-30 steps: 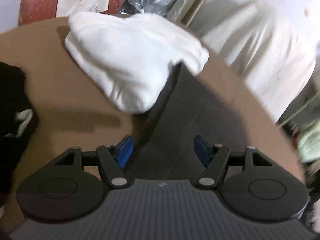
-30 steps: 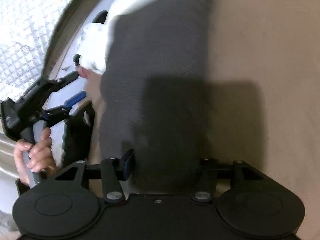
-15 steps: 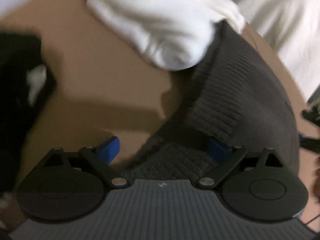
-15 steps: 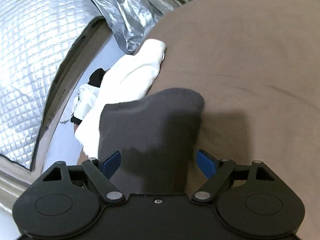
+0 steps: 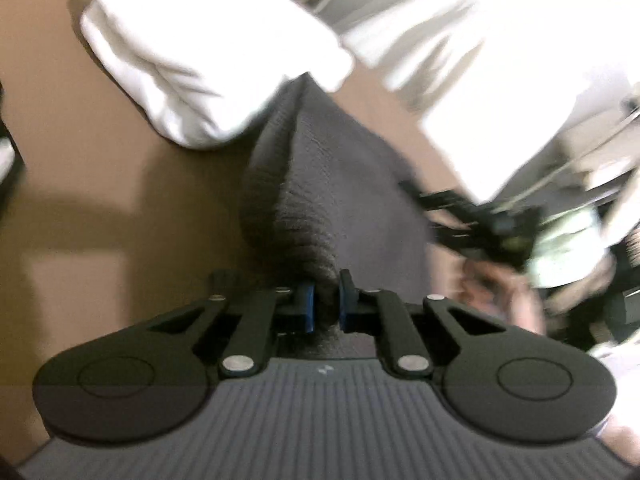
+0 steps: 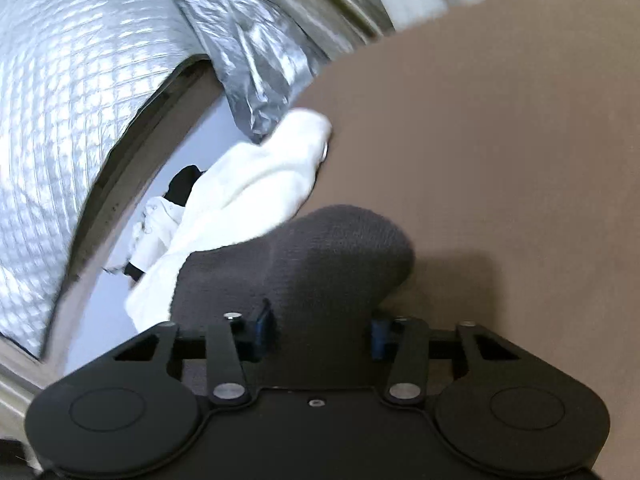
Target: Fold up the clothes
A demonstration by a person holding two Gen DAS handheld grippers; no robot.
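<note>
On the brown tabletop point(image 6: 500, 152) a grey knit point(image 5: 340, 184) is lifted at one end, its ribbed edge clenched between the pads of the left claw point(image 5: 325, 307). The right claw point(image 6: 320, 330) is seen half-open around the other end — whether the cloth is actually gripped there cannot be told. A white garment point(image 5: 192, 68) lies touching the knit's far side. If the thick rib slips from the pads, or the white piece is dragged along, the fold may be spoiled. No writing or brand can be read.
</note>
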